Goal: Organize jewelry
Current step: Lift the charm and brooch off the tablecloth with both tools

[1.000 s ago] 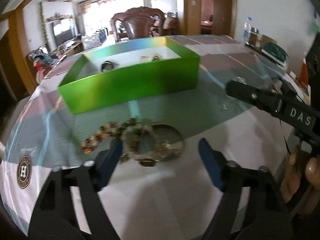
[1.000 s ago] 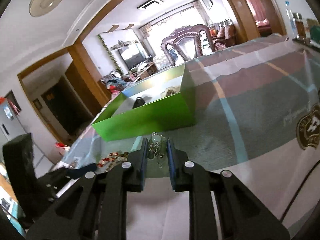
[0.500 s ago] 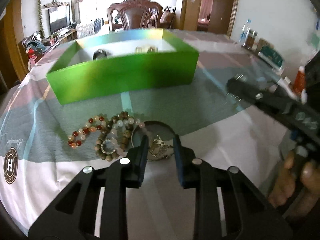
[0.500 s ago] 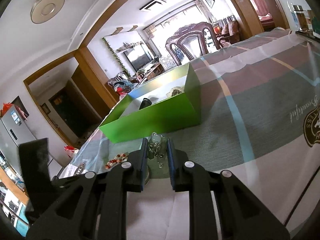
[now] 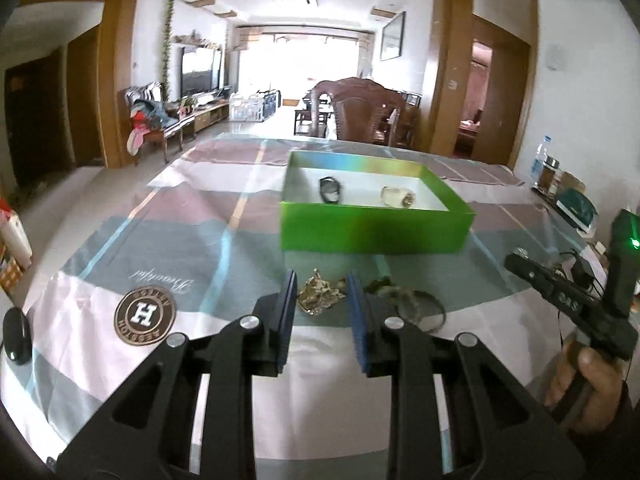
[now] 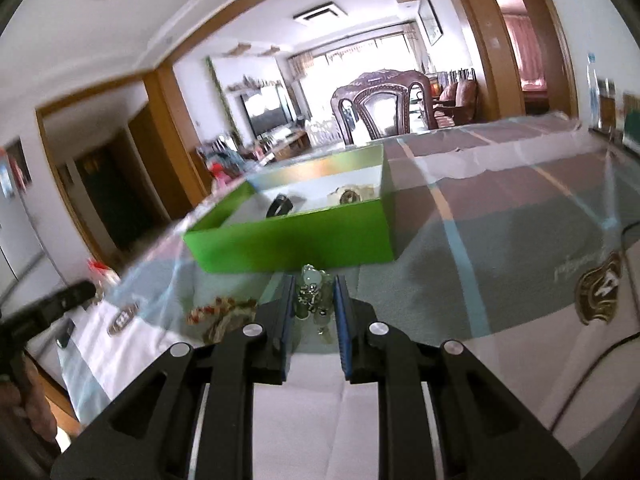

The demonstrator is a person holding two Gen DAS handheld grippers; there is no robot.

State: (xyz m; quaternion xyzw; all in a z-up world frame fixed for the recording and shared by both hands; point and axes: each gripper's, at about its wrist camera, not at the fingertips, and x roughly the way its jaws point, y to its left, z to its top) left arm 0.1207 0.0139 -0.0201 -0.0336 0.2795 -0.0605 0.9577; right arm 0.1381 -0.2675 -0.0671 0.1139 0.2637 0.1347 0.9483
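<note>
Left gripper (image 5: 321, 294) clamps gold brooch (image 5: 319, 297); right gripper (image 6: 314, 296) clamps beaded charm (image 6: 311, 294).

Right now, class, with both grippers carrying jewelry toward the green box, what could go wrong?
1. The gold chain piece bunches loosely in the left gripper; a strand could slip out.
2. The beaded pendant dangles from the right gripper and might catch the green box wall.
3. Both grippers heading for one box may collide.

The left gripper (image 5: 321, 296), wide open a second ago, now clamps a gold ornament (image 5: 320, 295) between its pads, lifted away from the bead bracelets.
</note>
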